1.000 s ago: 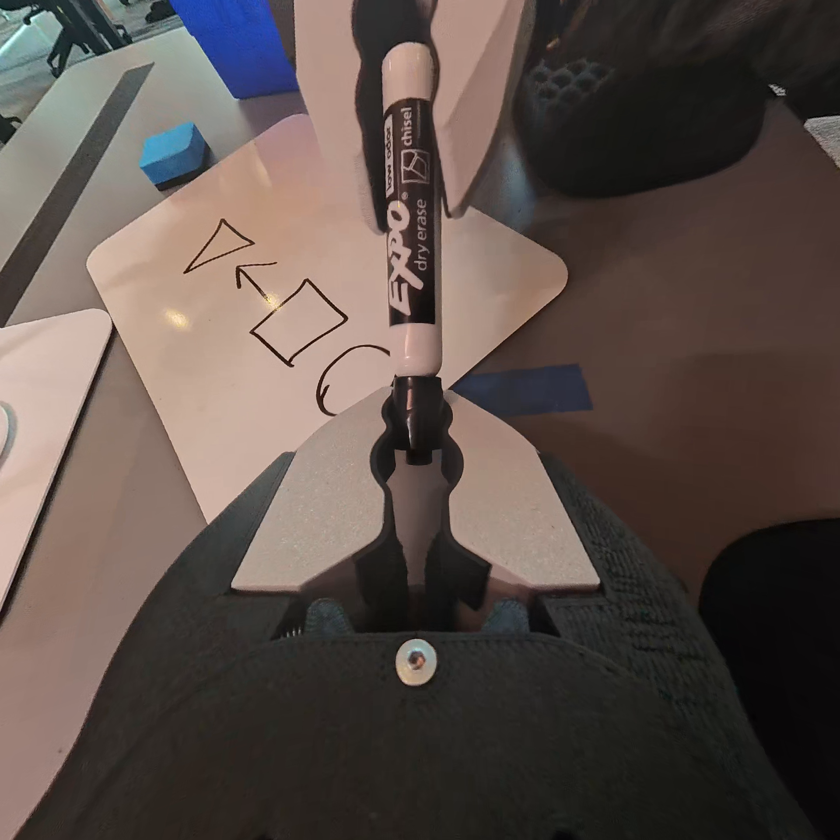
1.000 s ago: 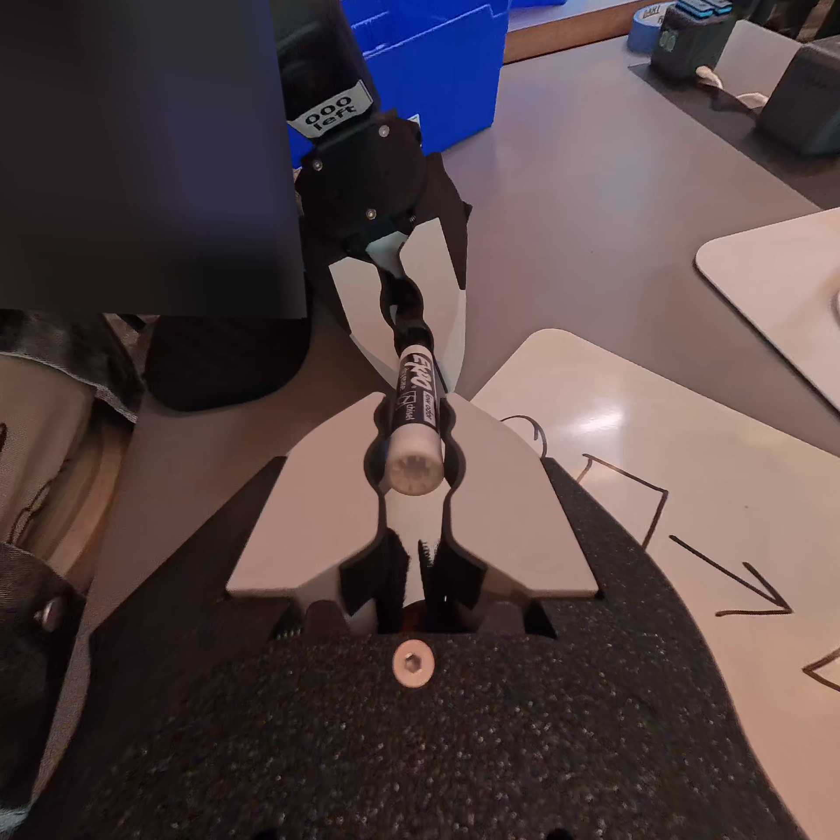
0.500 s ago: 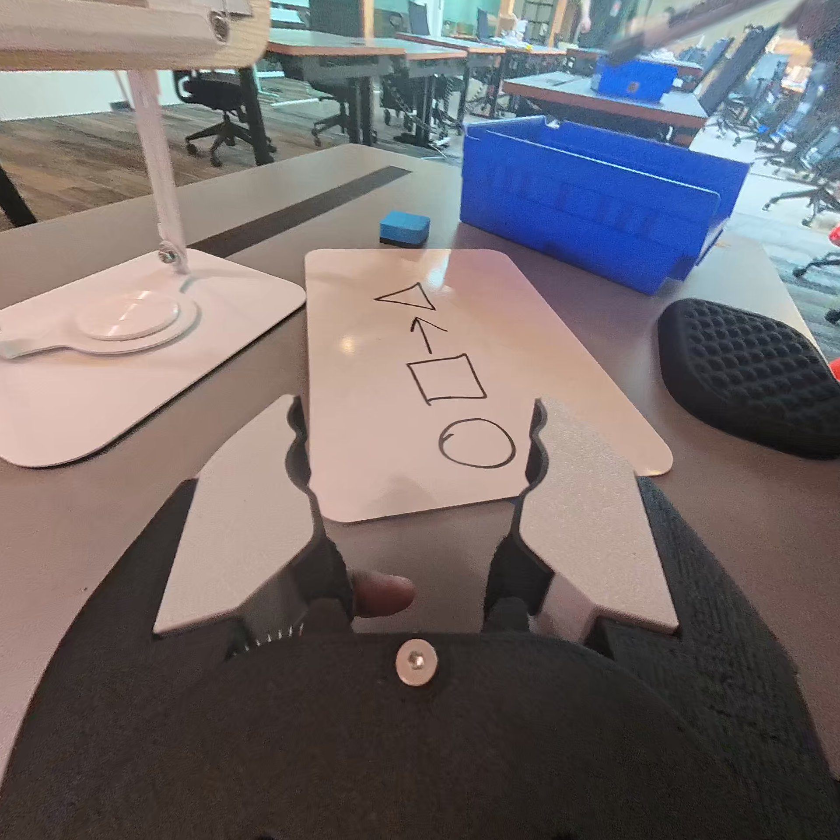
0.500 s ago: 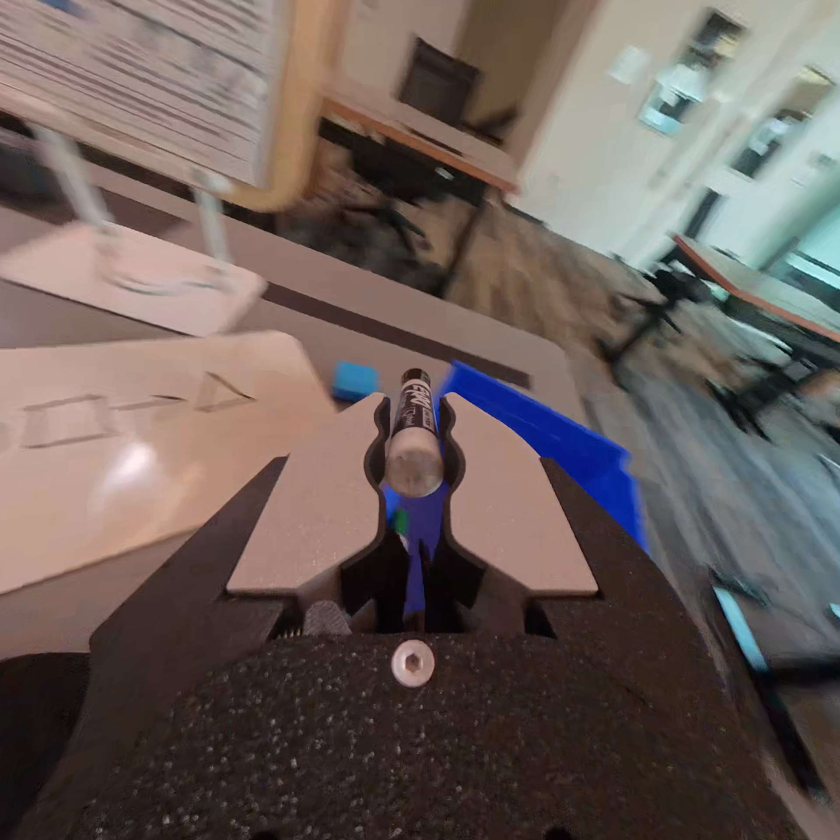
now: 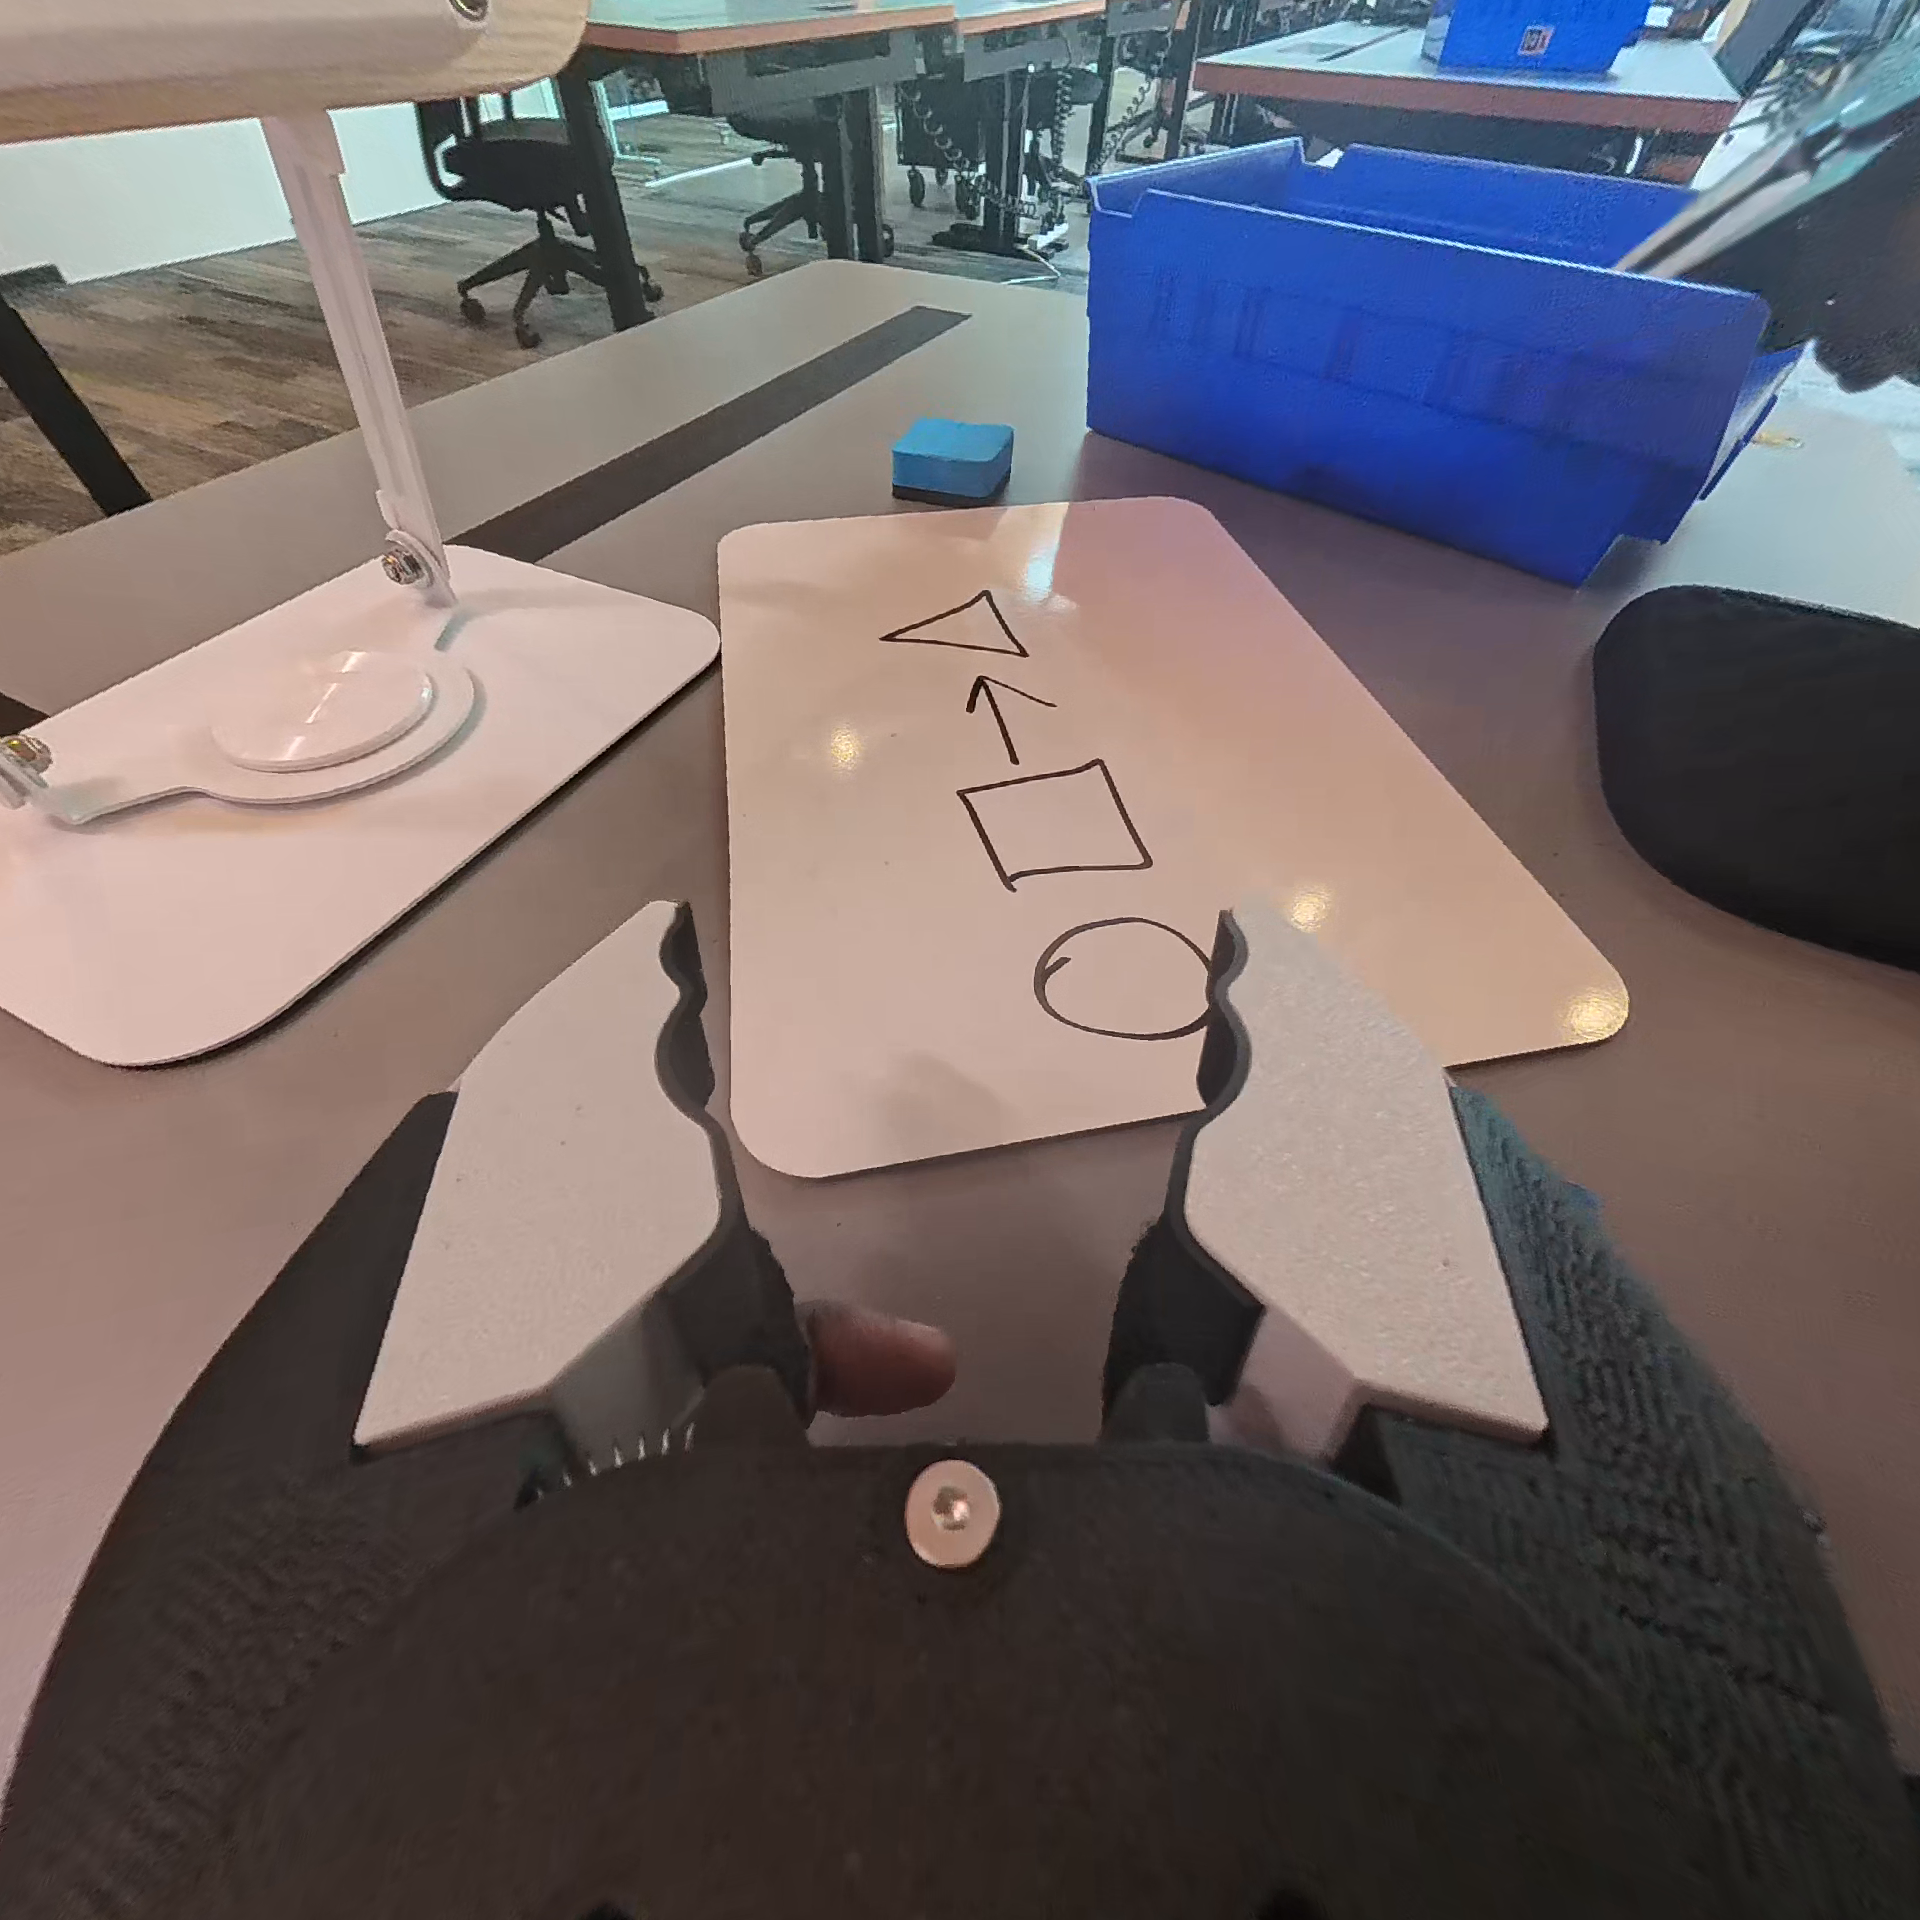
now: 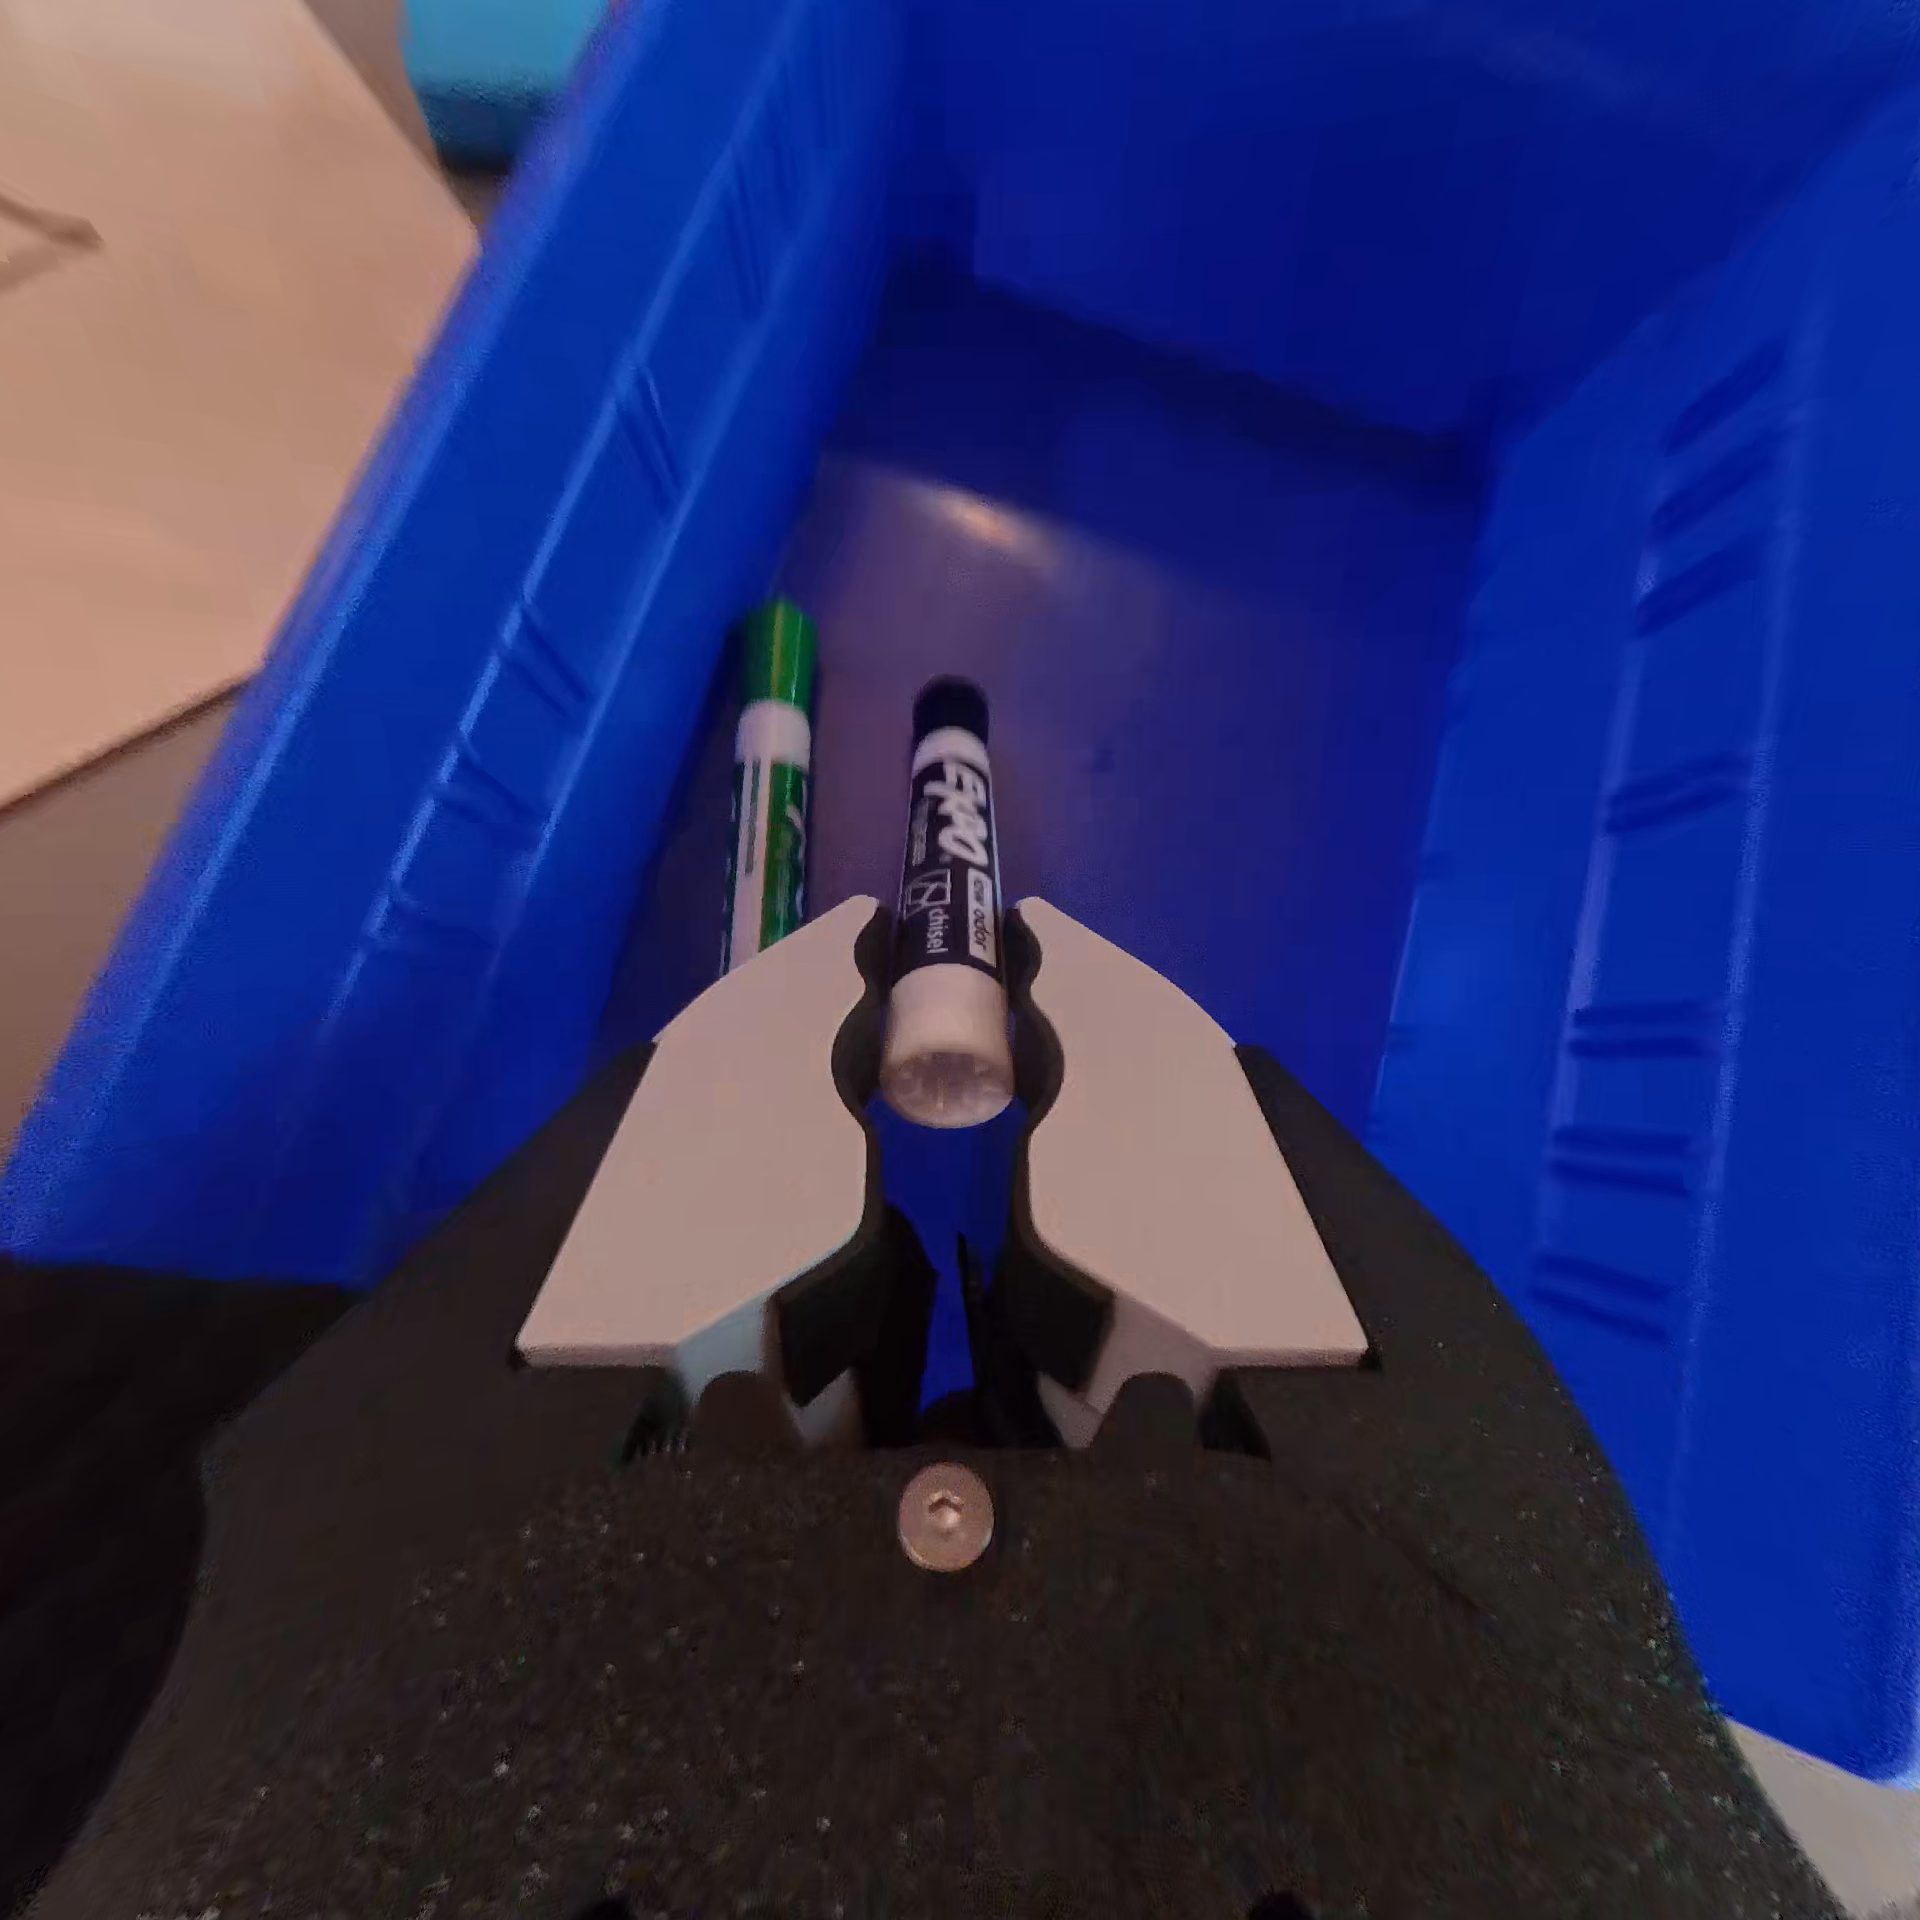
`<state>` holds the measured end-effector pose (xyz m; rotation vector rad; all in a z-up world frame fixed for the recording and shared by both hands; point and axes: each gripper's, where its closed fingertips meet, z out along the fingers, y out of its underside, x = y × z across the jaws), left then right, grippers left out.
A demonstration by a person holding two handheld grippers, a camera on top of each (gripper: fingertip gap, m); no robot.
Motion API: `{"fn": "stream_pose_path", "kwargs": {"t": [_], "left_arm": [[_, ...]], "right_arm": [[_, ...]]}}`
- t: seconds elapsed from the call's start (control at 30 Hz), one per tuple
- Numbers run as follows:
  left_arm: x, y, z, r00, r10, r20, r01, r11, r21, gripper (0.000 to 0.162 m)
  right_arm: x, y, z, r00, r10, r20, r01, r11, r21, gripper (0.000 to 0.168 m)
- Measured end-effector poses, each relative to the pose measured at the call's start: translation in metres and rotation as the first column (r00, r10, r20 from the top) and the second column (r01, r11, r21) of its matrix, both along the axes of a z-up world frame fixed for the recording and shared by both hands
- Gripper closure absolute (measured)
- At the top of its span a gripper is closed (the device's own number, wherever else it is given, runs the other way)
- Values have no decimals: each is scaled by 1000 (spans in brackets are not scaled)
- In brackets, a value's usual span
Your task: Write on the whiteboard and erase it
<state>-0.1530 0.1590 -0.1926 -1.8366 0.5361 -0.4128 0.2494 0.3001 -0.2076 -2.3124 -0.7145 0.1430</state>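
The whiteboard (image 5: 862,935) lies flat on the table with a triangle, an arrow, a square and a circle drawn in black. My left gripper (image 5: 951,920) is open and empty, low over the board's near edge. A blue eraser (image 5: 951,462) sits just beyond the board's far edge. My right gripper (image 6: 948,914) is shut on a capped black marker (image 6: 948,831) and points down into the blue bin (image 6: 520,623). The marker hangs above the bin floor, beside a green marker (image 6: 774,790) lying along the left wall. A corner of the whiteboard (image 6: 208,364) shows left of the bin.
The blue bin (image 5: 1403,343) stands at the back right of the board. A white stand base (image 5: 312,810) with an upright post lies left of the board. A black padded object (image 5: 1766,769) lies at the right. A person's fingertip (image 5: 878,1371) shows between my left fingers. Left tips to right tips: about 45 cm. The left gripper is farther from the blue eraser (image 5: 951,462), some 30 cm, than the right, some 25 cm.
My left gripper let go of the marker's cap end, opened and drew back. My right gripper swung away from the board and tipped down into the blue bin, still holding the marker.
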Motion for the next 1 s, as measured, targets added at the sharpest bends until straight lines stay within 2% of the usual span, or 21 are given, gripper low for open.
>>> {"fn": "stream_pose_path", "kwargs": {"t": [0.03, 0.1, 0.17, 0.2, 0.27, 0.33, 0.37, 0.43, 0.53, 0.6, 0.7, 0.8, 1.0], "left_arm": [[1, 0, 0, 1000, -2, -6, 2, 1000, -1, 69], [1, -1, -1, 1000, -6, -16, 6, 1000, -1, 70], [1, 0, -2, 1000, 1, -22, -1, 1000, -3, 70], [1, -1, -2, 1000, 2, -24, -3, 1000, -8, 71], [1, -1, -3, 1000, -2, -25, 2, 1000, -17, 72], [2, -3, -3, 1000, -6, -21, 6, 1000, -16, 72], [2, -3, -2, 1000, -8, -18, 7, 1000, -15, 72], [3, -5, -1, 1000, -10, -12, 10, 1000, -16, 72], [4, -6, -1, 1000, -17, 6, 17, 1000, -23, 73], [3, -7, -2, 1000, -18, 8, 19, 999, -27, 76], [1, -7, 0, 1000, -16, 24, 17, 1000, -22, 81], [0, -6, 0, 999, -18, 51, 20, 999, -36, 83], [-1, -6, -2, 998, -23, 51, 25, 998, -50, 85]], "right_arm": [[1, -3, -3, 1000, 1, 18, -1, 1000, -23, 147], [1, -3, 13, 999, -37, 8, 37, 999, 27, 125], [-14, -3, 61, 994, -53, -91, 68, 982, 178, 110], [-31, -5, 93, 985, -13, -173, 62, 957, 283, 106], [-84, -16, 155, 931, 153, -332, 18, 889, 457, 107], [-148, -27, 183, 863, 334, -378, -108, 854, 508, 107], [-178, -27, 182, 847, 388, -363, -185, 856, 483, 104], [-222, -5, 159, 870, 404, -281, -282, 877, 389, 91], [-239, 66, 92, 955, 270, -121, -248, 954, 167, 72], [-233, 106, 46, 979, 198, -36, -197, 980, 28, 72], [-230, 129, -2, 982, 187, -25, -188, 970, -156, 81], [-228, 142, -19, 981, 196, -13, -194, 960, -201, 91], [-227, 148, -35, 973, 226, 41, -208, 944, -257, 93]]}}
